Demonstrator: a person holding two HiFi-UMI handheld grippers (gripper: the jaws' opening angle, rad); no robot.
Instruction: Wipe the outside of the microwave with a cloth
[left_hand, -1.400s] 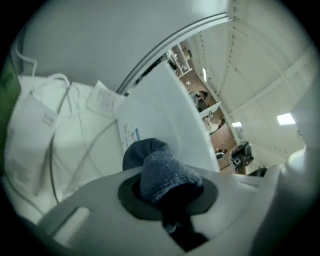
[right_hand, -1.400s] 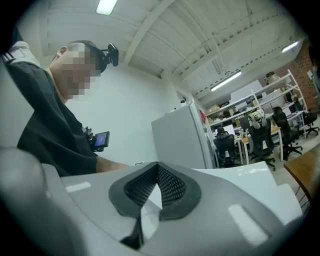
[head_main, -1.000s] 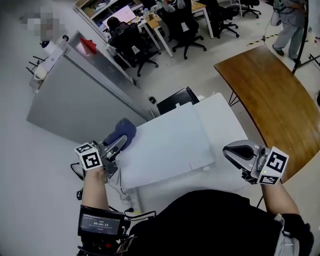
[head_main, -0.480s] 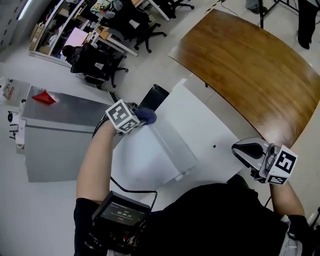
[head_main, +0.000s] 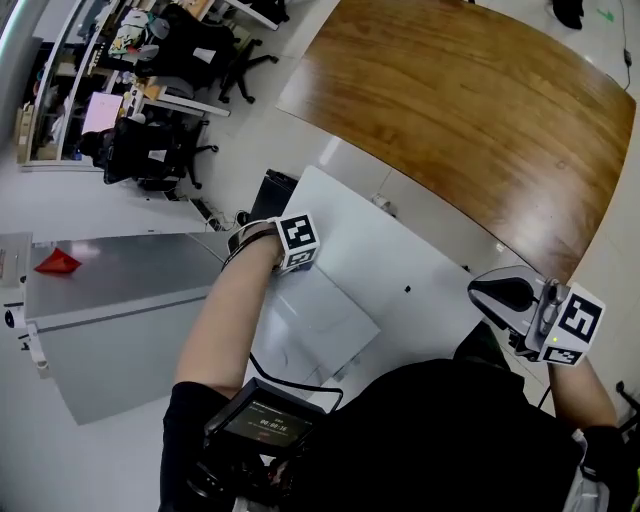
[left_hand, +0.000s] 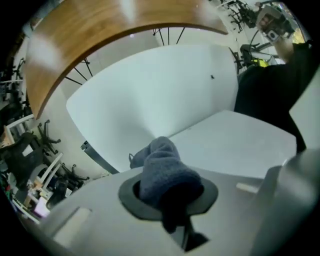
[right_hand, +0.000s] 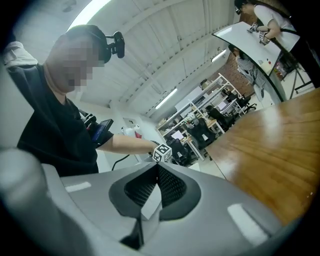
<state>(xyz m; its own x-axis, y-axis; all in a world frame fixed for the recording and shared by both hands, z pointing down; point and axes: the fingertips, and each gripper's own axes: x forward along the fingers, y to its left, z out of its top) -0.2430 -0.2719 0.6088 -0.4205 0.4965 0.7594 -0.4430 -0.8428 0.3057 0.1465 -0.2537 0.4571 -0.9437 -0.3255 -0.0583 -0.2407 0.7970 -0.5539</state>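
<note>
Microwave (head_main: 315, 325): a white box on the near-left part of the white table (head_main: 430, 250), directly ahead of the person in black. We record the rest by size. A curved wooden table (head_main: 480, 100) fills the upper right of the head view and stands just beside the white table's far edge. A grey cabinet (head_main: 110, 310) lies to the left, with a small red object (head_main: 57, 263) on top. Office chairs (head_main: 150, 150) stand farther off at upper left. The left gripper (head_main: 283, 258) is stretched out at the far end of the microwave, marker cube uppermost. In the left gripper view we note its jaws clamped on a bunched grey-blue cloth (left_hand: 162, 167), whose front end appears to rest against the microwave's white panel, close to the line where that panel meets the table surface behind. The right gripper (head_main: 497, 297) is held out to the right, near the white table's right corner and well apart from the microwave. Its own view shows the jaws closed tip to tip with nothing between them, aimed towards the left arm. A small screen (head_main: 265, 420) is strapped to the left arm.
</note>
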